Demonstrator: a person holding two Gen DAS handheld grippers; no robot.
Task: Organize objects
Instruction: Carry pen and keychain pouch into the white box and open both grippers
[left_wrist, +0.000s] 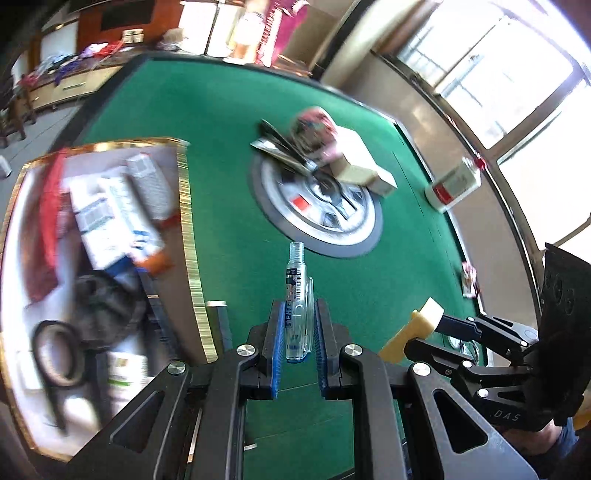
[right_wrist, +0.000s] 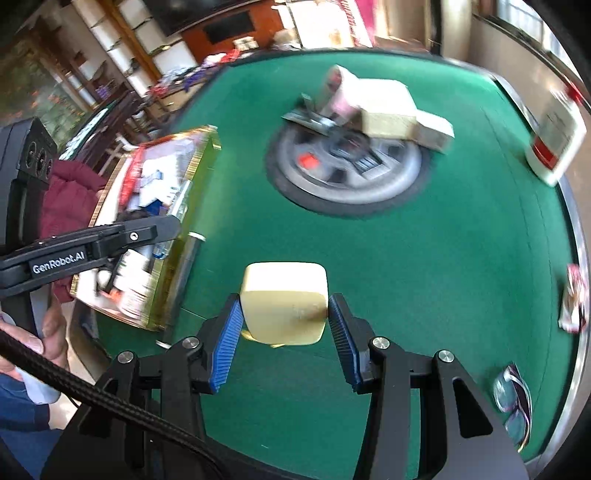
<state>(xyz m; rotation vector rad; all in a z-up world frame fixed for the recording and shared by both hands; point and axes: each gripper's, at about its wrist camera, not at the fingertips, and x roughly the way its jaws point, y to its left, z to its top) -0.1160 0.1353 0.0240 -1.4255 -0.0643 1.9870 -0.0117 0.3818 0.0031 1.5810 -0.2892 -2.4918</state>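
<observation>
Two items lifted, several still loose on the desk.
Left gripper (left_wrist: 299, 325) jaws clench a clear pen (left_wrist: 297, 295); right gripper (right_wrist: 284, 317) jaws grasp a cream block (right_wrist: 284, 302); the box (left_wrist: 192, 236) is part-filled, and a bottle (left_wrist: 454, 184) and cartons (left_wrist: 362, 162) remain out.

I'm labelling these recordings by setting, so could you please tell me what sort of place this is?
Probably a home living room with a mahjong-style game table: green felt tabletop with a round hub at its centre, wooden shelving and a low cabinet behind, and large windows.

Both grippers (left_wrist: 299, 314) (right_wrist: 284, 317) — fingers clamped
</observation>
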